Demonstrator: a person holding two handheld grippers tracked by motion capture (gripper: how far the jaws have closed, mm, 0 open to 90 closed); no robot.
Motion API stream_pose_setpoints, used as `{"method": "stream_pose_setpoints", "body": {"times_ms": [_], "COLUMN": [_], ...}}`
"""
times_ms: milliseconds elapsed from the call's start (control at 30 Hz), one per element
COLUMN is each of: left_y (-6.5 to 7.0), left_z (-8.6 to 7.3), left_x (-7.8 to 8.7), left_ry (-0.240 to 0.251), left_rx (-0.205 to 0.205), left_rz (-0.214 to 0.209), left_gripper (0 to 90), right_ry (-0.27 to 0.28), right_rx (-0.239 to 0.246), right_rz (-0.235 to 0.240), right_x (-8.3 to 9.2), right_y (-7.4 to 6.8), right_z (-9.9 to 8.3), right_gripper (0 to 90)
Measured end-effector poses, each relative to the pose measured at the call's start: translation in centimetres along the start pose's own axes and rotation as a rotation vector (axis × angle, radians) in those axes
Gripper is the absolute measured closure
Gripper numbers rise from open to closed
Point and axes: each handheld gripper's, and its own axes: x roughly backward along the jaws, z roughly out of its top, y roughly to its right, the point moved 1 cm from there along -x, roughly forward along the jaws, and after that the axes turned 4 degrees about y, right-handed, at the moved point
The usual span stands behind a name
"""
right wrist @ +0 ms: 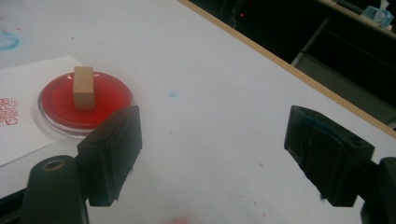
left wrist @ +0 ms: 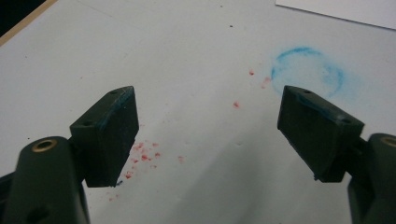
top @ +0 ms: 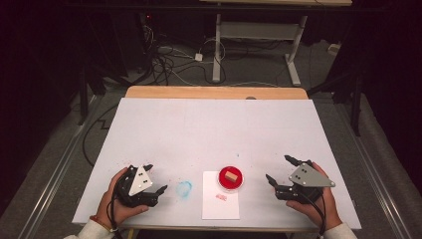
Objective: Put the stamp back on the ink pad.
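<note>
The right claw point(top: 278, 171) stands wide apart and empty above the white counter point(top: 209, 129), and the left claw point(top: 155, 178) is spread open too. Just left of the right claw, a small tan wooden stamp block point(right wrist: 83, 87) rests upright in a round red ink pad point(right wrist: 107, 98), on the far corner of a white sheet point(top: 219, 209) bearing a red print.

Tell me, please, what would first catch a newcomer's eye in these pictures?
The red ink pad stands out, a round dish near the table's front edge with a small wooden stamp standing on it. It overlaps the top right corner of a white sheet that bears a red print. A blue ring smudge lies left of the sheet, and both grippers, left and right, sit open and empty on either side.
</note>
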Motion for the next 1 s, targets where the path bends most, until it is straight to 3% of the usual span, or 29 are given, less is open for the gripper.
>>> {"method": "stream_pose_setpoints", "body": {"times_ms": [133,433,633,1000], "left_y": [0.0,0.2,0.3,0.4], "left_z": [0.0,0.2,0.1,0.0], "left_x": [0.1,0.1,0.3,0.2], "left_ry": [0.008,0.005,0.009,0.003], "left_rx": [0.0,-0.014,-0.017,-0.026], "left_rz": [0.003,0.005,0.006,0.007], "left_gripper": [20.2,20.2,20.1,20.1], "right_ry": [-0.012,-0.042,0.022,0.078], "right_rx": [-0.025,-0.033,-0.029,-0.028], "right_rz": [-0.012,-0.009,-0.023,-0.04], "right_x": [0.3,0.4,1.3,1.8], "right_y": [0.2,-0.3,-0.6,-0.6], "right_z": [-1.1,-2.6,-1.9,-1.4], "right_gripper": [19.4,17.3,16.7,16.4]}}
